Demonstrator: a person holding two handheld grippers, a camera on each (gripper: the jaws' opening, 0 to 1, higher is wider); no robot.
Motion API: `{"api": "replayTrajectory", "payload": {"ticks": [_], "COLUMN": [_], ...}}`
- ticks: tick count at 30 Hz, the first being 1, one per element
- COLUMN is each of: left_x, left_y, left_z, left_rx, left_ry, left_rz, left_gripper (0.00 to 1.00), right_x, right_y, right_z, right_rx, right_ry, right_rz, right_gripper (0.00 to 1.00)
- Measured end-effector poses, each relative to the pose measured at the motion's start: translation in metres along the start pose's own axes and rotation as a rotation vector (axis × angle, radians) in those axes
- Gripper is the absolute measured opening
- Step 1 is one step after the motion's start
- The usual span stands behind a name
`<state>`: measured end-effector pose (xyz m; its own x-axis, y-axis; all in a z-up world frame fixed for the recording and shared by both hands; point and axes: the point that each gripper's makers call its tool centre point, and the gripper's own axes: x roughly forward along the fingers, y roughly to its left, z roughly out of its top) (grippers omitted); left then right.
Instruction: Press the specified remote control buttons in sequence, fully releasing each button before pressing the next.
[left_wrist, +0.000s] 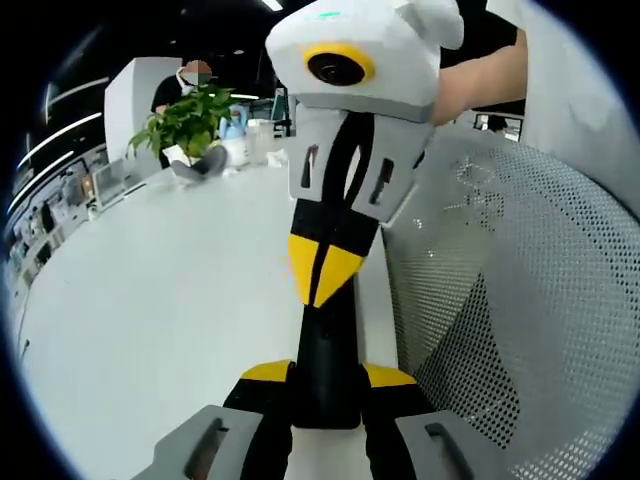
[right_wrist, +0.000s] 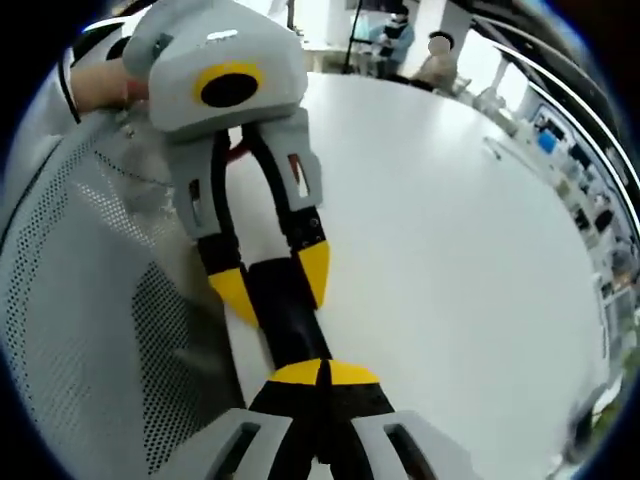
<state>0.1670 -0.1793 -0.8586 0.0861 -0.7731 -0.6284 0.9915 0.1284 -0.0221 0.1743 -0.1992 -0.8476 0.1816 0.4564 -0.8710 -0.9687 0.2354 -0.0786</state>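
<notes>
A long black remote control is held over the edge of a white table. My left gripper is shut on its near end, one yellow-tipped jaw on each side. My right gripper comes down from above with its yellow tips together, touching the remote's top face. In the right gripper view, my right gripper is shut with its tips resting on the remote, and the left gripper clamps the remote's far end from both sides. The buttons are hidden.
A white mesh chair back stands close beside the grippers, also visible as the mesh chair back. A potted green plant and small items sit at the table's far end. People sit beyond it. A person's hand holds the right gripper.
</notes>
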Motion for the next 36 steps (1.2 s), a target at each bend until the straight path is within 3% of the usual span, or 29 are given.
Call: {"api": "replayTrajectory", "payload": {"ticks": [5,7,36], "left_x": [0.0000,-0.0002,0.0001], "left_y": [0.0000,0.0001,0.0000], "left_z": [0.0002,0.0003,0.0002], "left_rx": [0.000,-0.001,-0.002], "left_ry": [0.000,0.000,-0.004], "left_rz": [0.000,0.000,-0.004], "left_gripper": [0.25,0.25,0.25], "right_x": [0.0015,0.0033,0.0070], "right_y": [0.0081,0.0060,0.0071], "right_z": [0.0050,0.0039,0.0007], "right_rx": [-0.010,-0.043,-0.113], "right_ry": [-0.009,0.002,0.058], "right_rz": [0.027,0.011,0.043], "right_gripper": [0.00,0.00,0.00]}}
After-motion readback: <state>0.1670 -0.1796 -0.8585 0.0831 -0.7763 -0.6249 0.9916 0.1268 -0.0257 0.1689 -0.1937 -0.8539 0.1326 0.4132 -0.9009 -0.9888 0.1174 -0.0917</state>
